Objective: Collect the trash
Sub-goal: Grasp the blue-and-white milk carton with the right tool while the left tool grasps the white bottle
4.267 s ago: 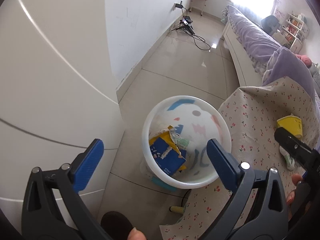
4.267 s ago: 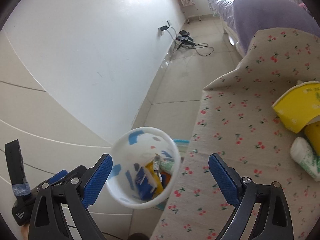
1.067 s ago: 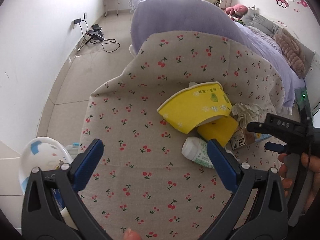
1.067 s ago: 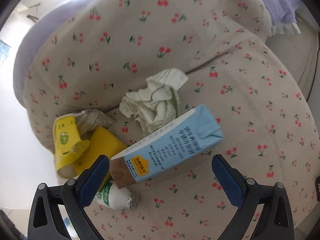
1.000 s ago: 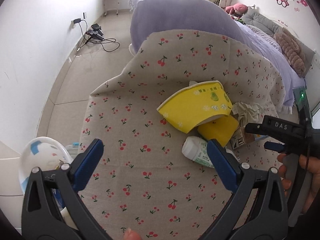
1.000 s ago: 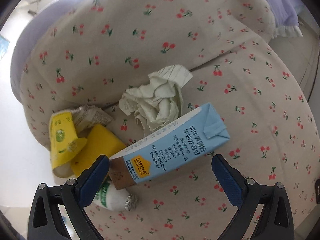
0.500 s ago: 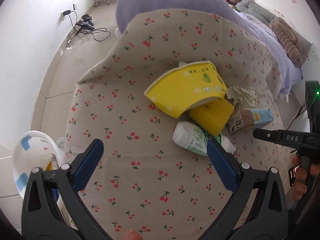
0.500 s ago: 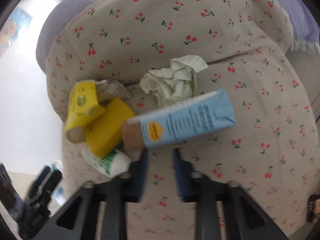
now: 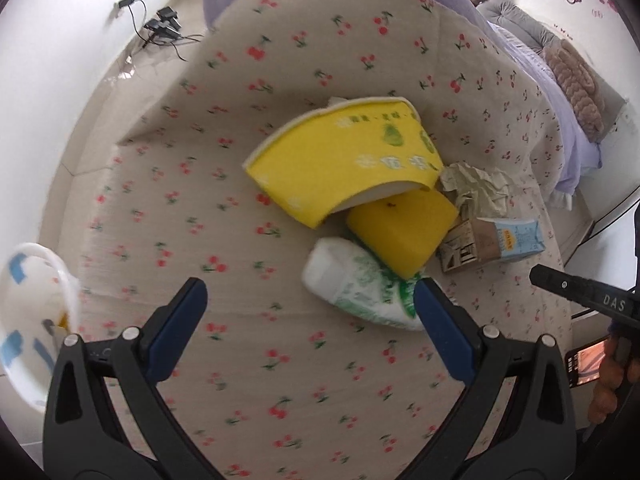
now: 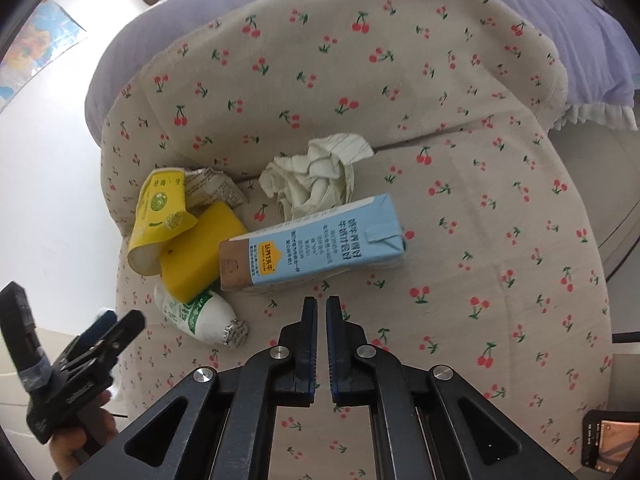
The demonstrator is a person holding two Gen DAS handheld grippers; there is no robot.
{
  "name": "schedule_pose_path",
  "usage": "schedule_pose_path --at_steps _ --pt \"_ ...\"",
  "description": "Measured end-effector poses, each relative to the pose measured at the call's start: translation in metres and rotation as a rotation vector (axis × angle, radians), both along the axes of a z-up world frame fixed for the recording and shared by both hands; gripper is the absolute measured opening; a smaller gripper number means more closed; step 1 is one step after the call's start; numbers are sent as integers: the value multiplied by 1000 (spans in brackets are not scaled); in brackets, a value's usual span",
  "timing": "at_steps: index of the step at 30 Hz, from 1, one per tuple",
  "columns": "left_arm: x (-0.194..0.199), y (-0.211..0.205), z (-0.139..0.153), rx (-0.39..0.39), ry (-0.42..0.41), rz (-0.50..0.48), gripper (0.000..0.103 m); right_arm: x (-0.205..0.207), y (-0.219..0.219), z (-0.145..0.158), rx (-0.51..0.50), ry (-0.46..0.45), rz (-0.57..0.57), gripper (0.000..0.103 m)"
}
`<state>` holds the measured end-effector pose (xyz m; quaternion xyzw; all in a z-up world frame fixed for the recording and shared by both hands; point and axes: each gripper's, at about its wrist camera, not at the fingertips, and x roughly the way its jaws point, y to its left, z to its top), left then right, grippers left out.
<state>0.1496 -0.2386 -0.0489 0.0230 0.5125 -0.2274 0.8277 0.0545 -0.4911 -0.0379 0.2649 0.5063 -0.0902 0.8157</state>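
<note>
On the cherry-print cover (image 10: 460, 184) of the bed, the trash lies in one little pile: a bent yellow paper cup (image 9: 344, 160), a yellow sponge (image 9: 402, 236), a white bottle with green print (image 9: 356, 284), a crumpled paper ball (image 10: 316, 176) and a blue milk carton (image 10: 316, 248). Your left gripper (image 9: 310, 312) is wide open with nothing in it, right by the bottle. Your right gripper (image 10: 321, 312) is squeezed shut on nothing, just beside the carton. I think you are picking what to grab. Next, put the open fingers around the bottle, close, and carry it to the white bin (image 9: 32, 280) beside the bed.
</note>
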Motion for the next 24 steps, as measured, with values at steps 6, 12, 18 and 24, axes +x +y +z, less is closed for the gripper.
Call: schedule_pose_path --at_steps 6,12,18,24 --pt "-2 -22 -19 -21 51 -8 94 -6 -13 9 37 -29 -2 6" --pt "-1 -33 -26 -39 54 16 94 -8 -31 5 124 -32 -91 61" --pt "5 -39 -32 -44 43 55 92 10 -27 9 143 -37 -140 77" --pt "-3 -51 -30 80 -8 -4 60 36 -20 -4 169 9 -211 78"
